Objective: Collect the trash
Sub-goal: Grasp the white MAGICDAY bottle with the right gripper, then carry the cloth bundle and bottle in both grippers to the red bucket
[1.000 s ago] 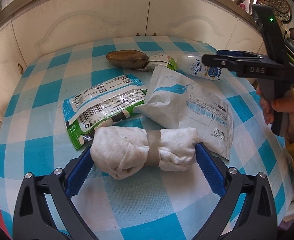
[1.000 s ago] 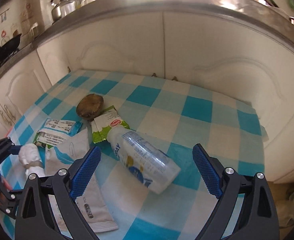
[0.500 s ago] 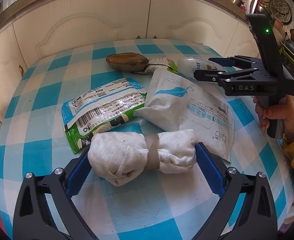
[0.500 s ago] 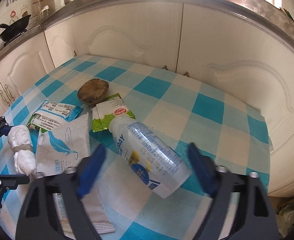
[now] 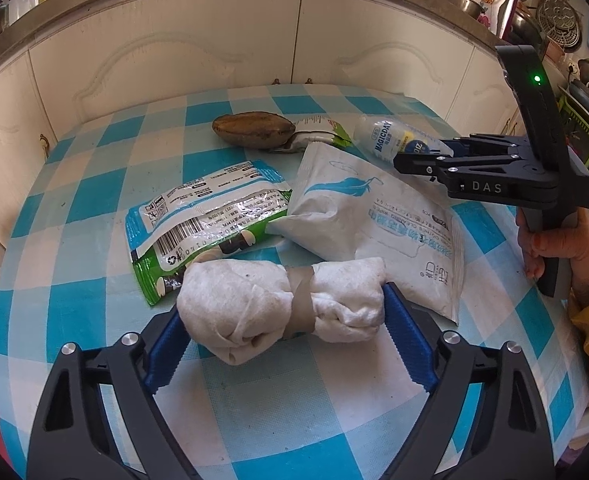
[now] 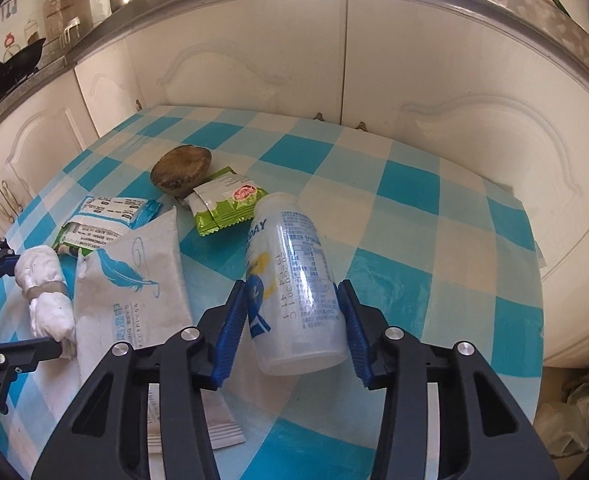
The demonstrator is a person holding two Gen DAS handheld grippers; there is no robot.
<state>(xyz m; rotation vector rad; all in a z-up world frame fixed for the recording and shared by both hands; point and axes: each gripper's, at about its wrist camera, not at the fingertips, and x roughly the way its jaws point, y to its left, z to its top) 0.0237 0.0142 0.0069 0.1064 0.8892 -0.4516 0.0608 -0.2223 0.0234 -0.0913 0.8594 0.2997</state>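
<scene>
A white rolled cloth bundle (image 5: pixel 254 312) with a tan band lies on the blue checked tablecloth (image 5: pixel 74 240). My left gripper (image 5: pixel 280 304) has its closing blue pads pressed against the bundle's two ends. The same bundle (image 6: pixel 42 280) shows at the left of the right wrist view. A clear plastic bottle (image 6: pixel 294 292) with a white cap lies on its side. My right gripper (image 6: pixel 292 286) is closing on it, both pads touching its body near the base. In the left wrist view the right gripper (image 5: pixel 418 160) reaches over the bottle (image 5: pixel 386 136).
A white wipes pouch (image 5: pixel 366 220) with a blue feather, a green-and-white packet (image 5: pixel 206 216), a small green wrapper (image 6: pixel 226 206) and a brown lump (image 6: pixel 180 170) lie between the grippers. White cabinet doors (image 6: pixel 254 60) stand behind the table. A hand (image 5: pixel 550 240) holds the right gripper.
The right gripper's jaws have narrowed from wide open until they touch the bottle. The left jaws have drawn in slightly against the bundle's ends. Both hands stayed roughly in place.
</scene>
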